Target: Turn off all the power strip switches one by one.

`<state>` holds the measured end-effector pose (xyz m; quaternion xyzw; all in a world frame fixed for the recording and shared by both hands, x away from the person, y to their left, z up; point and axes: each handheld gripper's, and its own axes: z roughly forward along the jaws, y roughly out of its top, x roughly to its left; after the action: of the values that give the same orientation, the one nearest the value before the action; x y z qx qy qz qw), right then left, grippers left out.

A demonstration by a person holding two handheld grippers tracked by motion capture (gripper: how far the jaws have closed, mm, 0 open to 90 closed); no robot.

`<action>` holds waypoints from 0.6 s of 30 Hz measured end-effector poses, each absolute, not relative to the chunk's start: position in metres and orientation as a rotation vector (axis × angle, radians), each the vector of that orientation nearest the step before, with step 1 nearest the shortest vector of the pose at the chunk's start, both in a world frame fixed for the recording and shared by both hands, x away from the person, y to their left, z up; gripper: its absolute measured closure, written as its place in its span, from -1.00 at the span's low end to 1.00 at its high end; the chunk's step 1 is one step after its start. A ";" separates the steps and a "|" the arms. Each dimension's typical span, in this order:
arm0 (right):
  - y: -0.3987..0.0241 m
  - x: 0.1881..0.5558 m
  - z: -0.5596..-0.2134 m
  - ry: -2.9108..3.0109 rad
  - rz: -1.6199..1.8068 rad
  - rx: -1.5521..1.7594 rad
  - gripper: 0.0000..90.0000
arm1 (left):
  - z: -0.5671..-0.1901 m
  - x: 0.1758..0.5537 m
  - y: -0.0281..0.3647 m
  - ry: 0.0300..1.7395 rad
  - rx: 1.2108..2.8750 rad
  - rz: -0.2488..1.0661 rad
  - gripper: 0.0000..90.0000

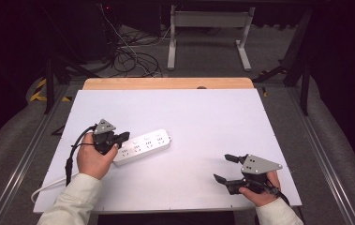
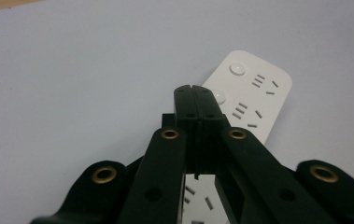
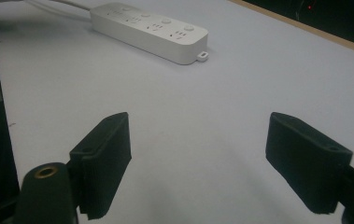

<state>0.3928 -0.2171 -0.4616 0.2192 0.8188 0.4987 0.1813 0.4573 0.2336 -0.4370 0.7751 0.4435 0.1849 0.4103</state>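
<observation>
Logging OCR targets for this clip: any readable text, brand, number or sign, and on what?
None readable.
White power strip: no brand or lettering shows; its top carries socket slots and round buttons, nothing written.
White table sheet: blank.
Grey plates on the left tool and right tool: screw holes, no markings.
Yellow-black striped tape on the floor: a hazard pattern, no words.

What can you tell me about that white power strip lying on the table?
The power strip is a long, flat bar of smooth white plastic with rounded corners, lying flat and slanted on the white table. Its top carries socket slots and round buttons; a small loop sits at one end, a white cord at the other. The left gripper, jaws shut, is over it.
</observation>
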 end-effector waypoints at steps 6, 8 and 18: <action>-0.217 0.393 -0.462 2.313 1.409 0.621 -0.48 | -0.442 0.466 0.227 1.123 1.949 0.444 1.00; -0.217 0.393 -0.462 2.314 1.409 0.617 -0.48 | -0.444 0.469 0.225 1.126 1.952 0.436 1.00; -0.218 0.393 -0.462 2.311 1.412 0.618 -0.48 | -0.450 0.476 0.218 1.135 1.976 0.438 1.00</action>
<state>0.3930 -0.2177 -0.4619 0.2188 0.8182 0.4998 0.1811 0.4759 0.2178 -0.4505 0.7806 0.4486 0.1732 0.3992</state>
